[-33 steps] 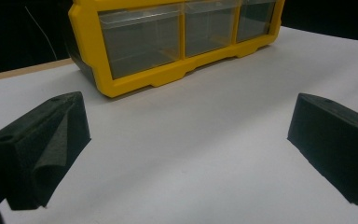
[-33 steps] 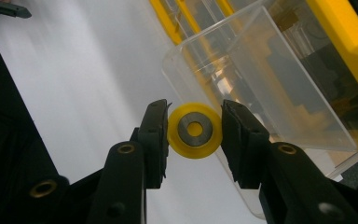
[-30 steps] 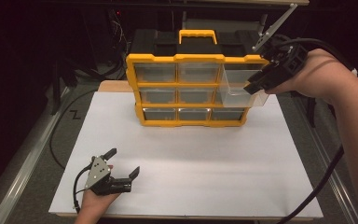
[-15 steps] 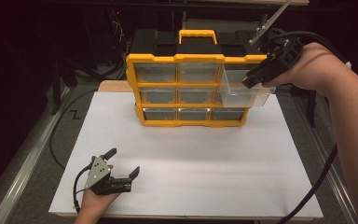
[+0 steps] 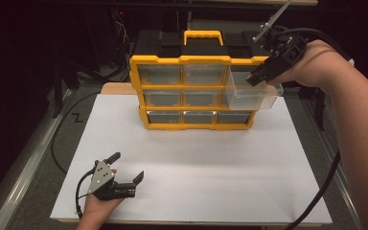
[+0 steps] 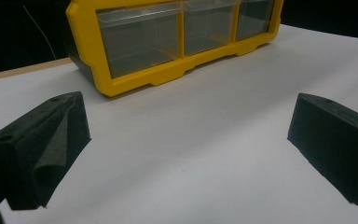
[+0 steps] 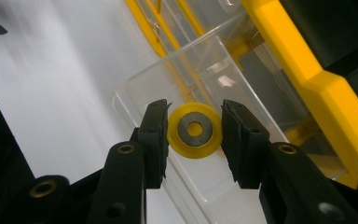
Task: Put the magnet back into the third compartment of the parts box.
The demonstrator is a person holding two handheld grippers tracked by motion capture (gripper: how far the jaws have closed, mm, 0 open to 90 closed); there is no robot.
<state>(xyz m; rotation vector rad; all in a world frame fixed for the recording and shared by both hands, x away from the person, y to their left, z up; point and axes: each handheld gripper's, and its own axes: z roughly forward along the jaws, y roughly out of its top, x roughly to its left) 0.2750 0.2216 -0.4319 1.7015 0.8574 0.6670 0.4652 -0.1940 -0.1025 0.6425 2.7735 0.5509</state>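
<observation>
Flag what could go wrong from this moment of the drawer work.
The right gripper pinches a yellow disc by its rim alone over the pulled-out clear drawer; a slip could send it past the drawer wall onto the white sheet. The drawer juts far out of the yellow organizer, so a downward press may tip or unseat it. The left gripper rests open, too far off to steady anything.

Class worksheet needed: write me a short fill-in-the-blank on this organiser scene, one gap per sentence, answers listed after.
1. The right gripper is shut on a ______ disc with a metal ring at its centre.
2. The yellow disc is held above a clear drawer pulled out of the ______ row of the organiser.
3. The left gripper, resting on the white sheet, has its jaws ______.
4. The organiser's carry handle is ______.

Answers: yellow; top; open; yellow
</observation>
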